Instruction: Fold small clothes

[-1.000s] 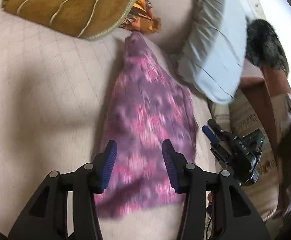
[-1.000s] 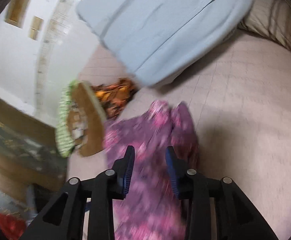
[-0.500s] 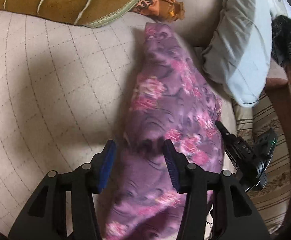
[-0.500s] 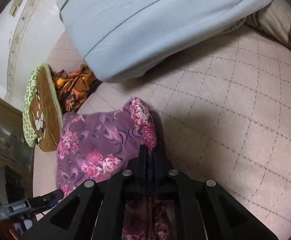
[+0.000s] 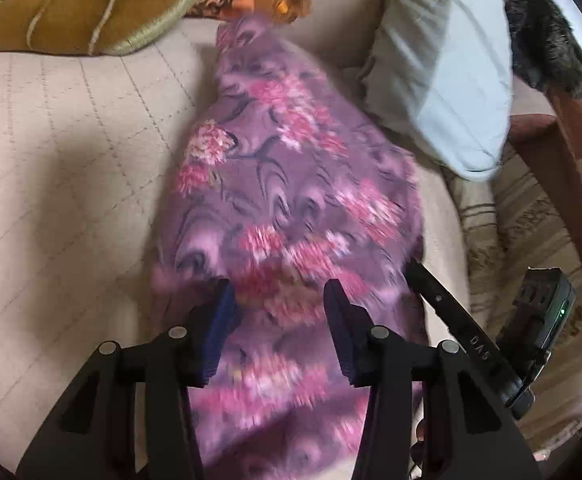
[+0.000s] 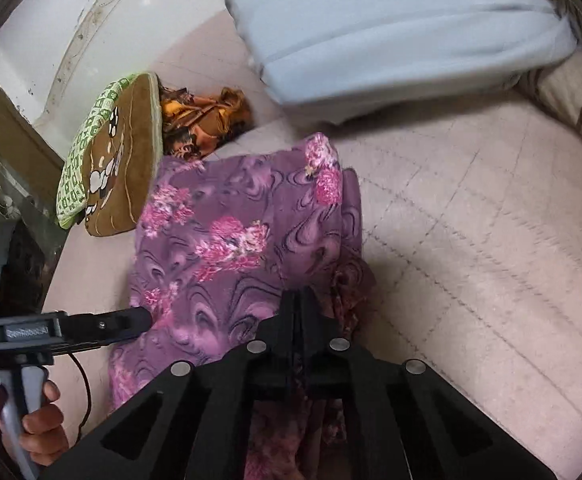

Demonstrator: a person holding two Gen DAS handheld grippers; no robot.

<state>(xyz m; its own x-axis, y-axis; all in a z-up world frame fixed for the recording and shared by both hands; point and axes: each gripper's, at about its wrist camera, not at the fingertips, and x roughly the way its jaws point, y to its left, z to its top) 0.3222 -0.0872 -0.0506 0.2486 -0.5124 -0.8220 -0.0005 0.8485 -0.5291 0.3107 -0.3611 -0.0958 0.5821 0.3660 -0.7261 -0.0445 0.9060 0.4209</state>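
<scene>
A purple garment with pink flowers (image 5: pixel 291 168) lies lengthwise on a beige quilted cushion (image 5: pixel 71 160). My left gripper (image 5: pixel 279 288) hovers over its near part; the jaws are closing, still well apart, with cloth bunched between the blue pads and neither pad pressing on it. In the right wrist view the garment (image 6: pixel 231 240) spreads ahead, and my right gripper (image 6: pixel 299 292) is shut on a fold at its right edge. The right gripper's black body (image 5: pixel 451 320) shows at the garment's right side in the left wrist view.
A light blue pillow (image 6: pixel 391 28) lies just beyond the garment. A brown cushion with a green rim (image 6: pixel 119 168) and a crumpled orange cloth (image 6: pixel 203 120) sit at its far end. A person's hand (image 6: pixel 39 420) holds the left gripper's handle. Striped fabric (image 5: pixel 531 220) lies on the right.
My right gripper went from open over the garment to shut on its right edge. The left gripper moved in over the garment, and cloth now bunches between its pads.
</scene>
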